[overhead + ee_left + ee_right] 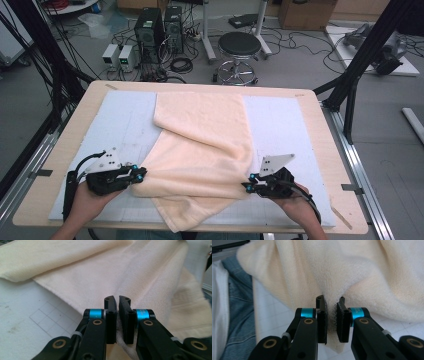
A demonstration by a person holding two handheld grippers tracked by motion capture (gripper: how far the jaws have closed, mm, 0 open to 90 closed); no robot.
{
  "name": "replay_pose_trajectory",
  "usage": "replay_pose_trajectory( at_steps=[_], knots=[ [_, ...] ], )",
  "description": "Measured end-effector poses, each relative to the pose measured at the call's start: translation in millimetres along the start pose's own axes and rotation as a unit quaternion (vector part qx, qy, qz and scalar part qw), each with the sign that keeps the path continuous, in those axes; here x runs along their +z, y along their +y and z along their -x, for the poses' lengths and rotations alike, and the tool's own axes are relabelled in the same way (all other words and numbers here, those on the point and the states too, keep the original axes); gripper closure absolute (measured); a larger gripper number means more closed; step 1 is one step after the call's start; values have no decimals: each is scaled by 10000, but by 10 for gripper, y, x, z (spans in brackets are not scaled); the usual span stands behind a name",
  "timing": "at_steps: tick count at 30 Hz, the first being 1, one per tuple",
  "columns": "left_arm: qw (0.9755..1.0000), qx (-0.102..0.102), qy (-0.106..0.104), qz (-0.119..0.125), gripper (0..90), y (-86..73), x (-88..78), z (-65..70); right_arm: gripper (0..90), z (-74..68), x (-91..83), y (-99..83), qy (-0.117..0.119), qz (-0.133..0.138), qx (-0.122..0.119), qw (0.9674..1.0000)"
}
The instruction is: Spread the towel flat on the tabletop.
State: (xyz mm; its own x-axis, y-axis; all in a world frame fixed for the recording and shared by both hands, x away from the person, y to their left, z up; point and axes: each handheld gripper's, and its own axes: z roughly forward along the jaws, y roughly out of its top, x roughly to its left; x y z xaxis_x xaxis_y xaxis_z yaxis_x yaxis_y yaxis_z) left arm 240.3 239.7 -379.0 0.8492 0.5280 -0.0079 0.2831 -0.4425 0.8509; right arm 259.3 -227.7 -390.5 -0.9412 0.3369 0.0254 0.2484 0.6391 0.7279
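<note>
A cream towel lies across the middle of a pale grey mat, partly folded over, with one corner hanging toward the table's near edge. My left gripper is at the towel's near left edge, shut on a fold of the cloth. In the left gripper view the towel runs between the black jaws of the left gripper. My right gripper is at the towel's near right edge. In the right gripper view the right gripper pinches a bunch of towel between its jaws.
The wooden table carries the mat. Behind it on the floor are a black stool, computer towers and tangled cables. Black frame posts stand at both sides. Blue jeans are at the left of the right gripper view.
</note>
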Motion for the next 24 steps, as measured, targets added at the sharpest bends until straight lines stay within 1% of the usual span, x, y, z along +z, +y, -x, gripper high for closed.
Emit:
replay_pose_trajectory(
  at_steps=[2,3,4,5,6,7,8,10,12,13,15,16,18,20,21,24],
  knots=[
    [10000,-27,-19,24,838,-37,-84,71,779,-110,-48,7,26,7,-96,10000],
    [10000,-54,-20,50,830,-61,-114,101,762,-153,-74,5,38,2,-105,9999],
    [10000,-37,-18,47,813,-90,-143,119,740,-182,-101,2,39,9,-131,9999],
    [10000,-67,-3,57,776,-107,-148,124,708,-202,-130,-1,-10,33,-167,9999],
    [10000,-79,46,27,722,-120,-144,111,676,-202,-151,3,-51,47,-118,9999],
    [9999,-114,43,19,691,-132,-126,82,658,-180,-164,13,-109,73,-82,9999],
    [9999,-164,13,18,689,-139,-98,39,647,-153,-168,27,-169,95,-49,9998],
    [9997,-258,3,10,661,-140,-13,-59,632,-67,-147,62,-274,120,-56,9995],
    [9995,-311,10,-80,627,-127,134,-169,624,73,-84,88,-406,65,-112,9991],
    [9994,-299,16,-169,622,-122,226,-226,625,162,-56,91,-462,85,-10,9989],
    [9987,-345,-86,-360,607,-119,434,-339,625,364,2,69,-512,172,263,9982],
    [9984,-338,-119,-438,595,-125,539,-384,625,454,37,57,-572,137,353,9976],
    [9970,-341,-132,-675,588,-149,708,-455,620,581,93,36,-666,39,473,9967],
    [9951,-376,-227,-887,588,-190,822,-496,613,667,116,19,-571,116,603,9965],
    [9959,-346,-231,-808,593,-203,834,-491,612,684,113,17,-587,167,586,9964],
    [9961,-185,-164,-841,728,-199,831,-458,599,698,105,30,-498,253,569,9968]
  ],
)
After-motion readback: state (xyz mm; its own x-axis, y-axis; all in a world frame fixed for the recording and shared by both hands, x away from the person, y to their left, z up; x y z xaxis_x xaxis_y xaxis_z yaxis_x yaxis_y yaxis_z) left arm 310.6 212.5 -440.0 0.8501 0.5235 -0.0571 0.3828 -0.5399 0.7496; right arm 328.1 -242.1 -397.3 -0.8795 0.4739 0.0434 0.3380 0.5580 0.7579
